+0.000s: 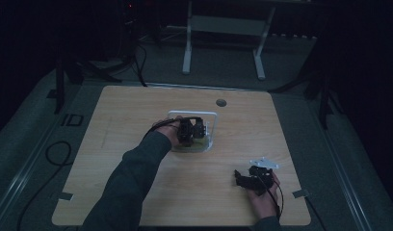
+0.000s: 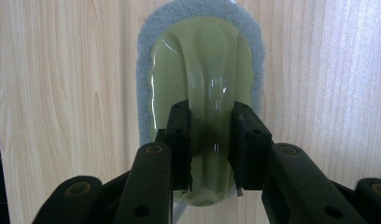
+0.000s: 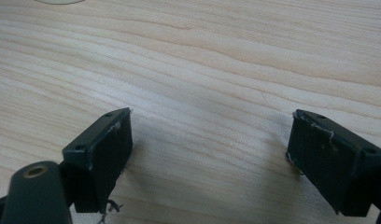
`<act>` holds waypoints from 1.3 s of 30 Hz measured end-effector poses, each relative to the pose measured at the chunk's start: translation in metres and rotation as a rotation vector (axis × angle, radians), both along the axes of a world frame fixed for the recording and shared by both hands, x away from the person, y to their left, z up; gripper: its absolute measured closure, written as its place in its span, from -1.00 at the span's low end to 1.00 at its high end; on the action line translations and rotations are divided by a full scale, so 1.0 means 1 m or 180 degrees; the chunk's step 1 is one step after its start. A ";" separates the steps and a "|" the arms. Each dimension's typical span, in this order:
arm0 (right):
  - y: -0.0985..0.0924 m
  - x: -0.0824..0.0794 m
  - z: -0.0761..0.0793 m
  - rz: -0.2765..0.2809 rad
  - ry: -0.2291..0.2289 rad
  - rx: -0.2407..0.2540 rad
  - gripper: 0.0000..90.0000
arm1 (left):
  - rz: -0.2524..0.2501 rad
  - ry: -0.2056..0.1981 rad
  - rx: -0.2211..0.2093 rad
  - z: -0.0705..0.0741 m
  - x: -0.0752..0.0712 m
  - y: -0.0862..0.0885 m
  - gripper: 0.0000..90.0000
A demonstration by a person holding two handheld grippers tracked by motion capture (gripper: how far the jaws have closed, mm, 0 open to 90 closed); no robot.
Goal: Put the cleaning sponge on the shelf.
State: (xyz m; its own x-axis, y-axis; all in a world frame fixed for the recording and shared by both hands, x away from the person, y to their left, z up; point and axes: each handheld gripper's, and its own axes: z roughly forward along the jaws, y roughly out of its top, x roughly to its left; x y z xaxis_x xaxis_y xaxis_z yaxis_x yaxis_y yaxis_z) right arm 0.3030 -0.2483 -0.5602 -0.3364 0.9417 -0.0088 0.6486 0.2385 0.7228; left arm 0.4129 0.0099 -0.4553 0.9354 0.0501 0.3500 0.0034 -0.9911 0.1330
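Note:
A pale green scrubber [image 2: 202, 60] with a grey sponge rim [image 2: 144, 70] lies flat on the wooden table [image 2: 62, 93]. My left gripper [image 2: 211, 111] points down on it, and its two black pads clamp the raised green handle from both sides. In the high view the left gripper [image 1: 192, 129] sits at the table's middle over the green scrubber [image 1: 200, 143], inside a white frame [image 1: 211, 114]. My right gripper [image 1: 242, 179] rests near the front right of the table. Its jaws stand wide apart over bare wood in the right gripper view [image 3: 212, 140], holding nothing.
The table [image 1: 137, 110] has a round hole [image 1: 221, 102] near its far edge. A white desk frame [image 1: 223, 29] stands on the floor behind. Cables [image 1: 55, 154] lie on the floor to the left. The room around is dark.

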 end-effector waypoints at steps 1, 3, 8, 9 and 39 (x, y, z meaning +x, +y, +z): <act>0.000 0.000 0.000 0.0000 0.0000 0.0000 -0.70 | 0.0011 -0.0012 0.0002 0.000 0.000 -0.001 0.58; 0.000 0.000 0.000 0.0001 0.0000 -0.0001 -0.70 | 0.0014 -0.0017 0.0001 -0.001 0.000 -0.001 0.58; 0.000 0.000 0.000 0.0000 -0.0001 0.0001 -0.70 | 0.0012 -0.0067 0.0006 -0.004 0.001 -0.004 0.58; 0.000 0.000 0.000 -0.0001 -0.0001 0.0002 -0.70 | 0.0000 -0.0090 0.0006 -0.004 0.001 -0.004 0.58; 0.000 0.000 0.000 0.0003 -0.0005 -0.0003 -0.69 | 0.0139 -0.0217 -0.0366 0.027 -0.012 0.012 0.29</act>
